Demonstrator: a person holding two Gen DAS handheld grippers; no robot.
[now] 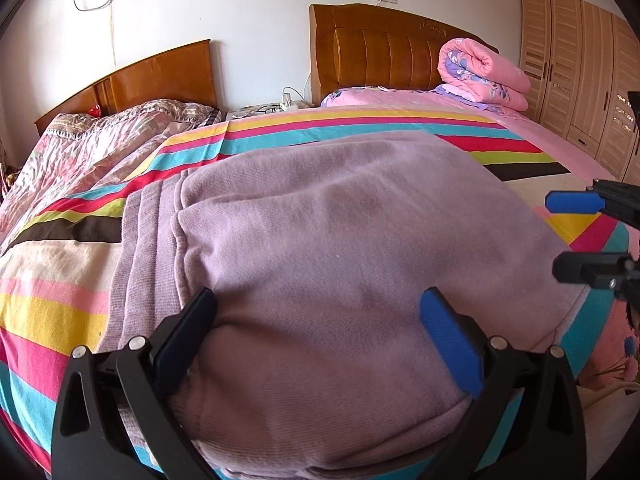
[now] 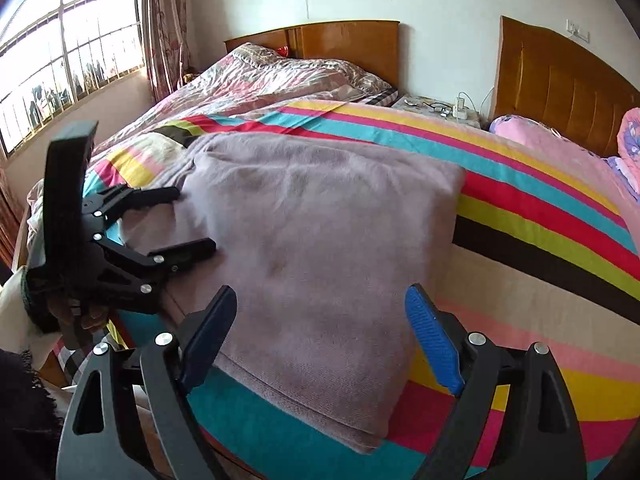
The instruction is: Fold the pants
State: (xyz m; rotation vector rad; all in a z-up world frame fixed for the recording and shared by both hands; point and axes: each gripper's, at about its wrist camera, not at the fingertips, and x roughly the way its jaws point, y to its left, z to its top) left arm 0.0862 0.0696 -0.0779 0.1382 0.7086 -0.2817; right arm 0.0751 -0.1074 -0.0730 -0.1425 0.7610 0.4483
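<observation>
Right wrist view shows the mauve pants (image 2: 320,240) folded into a thick rectangle on the striped sheet (image 2: 540,208) near the bed's near edge. Over their near end the right gripper (image 2: 320,332) hangs with jaws wide apart, nothing between them. At the pants' left side the left gripper (image 2: 188,220) also stands spread, its fingers on the fabric, pinching nothing.

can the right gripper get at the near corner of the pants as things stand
Probably yes: the right gripper stands open over the pants, nothing lies between them, and the left gripper sits off to the other side.
</observation>
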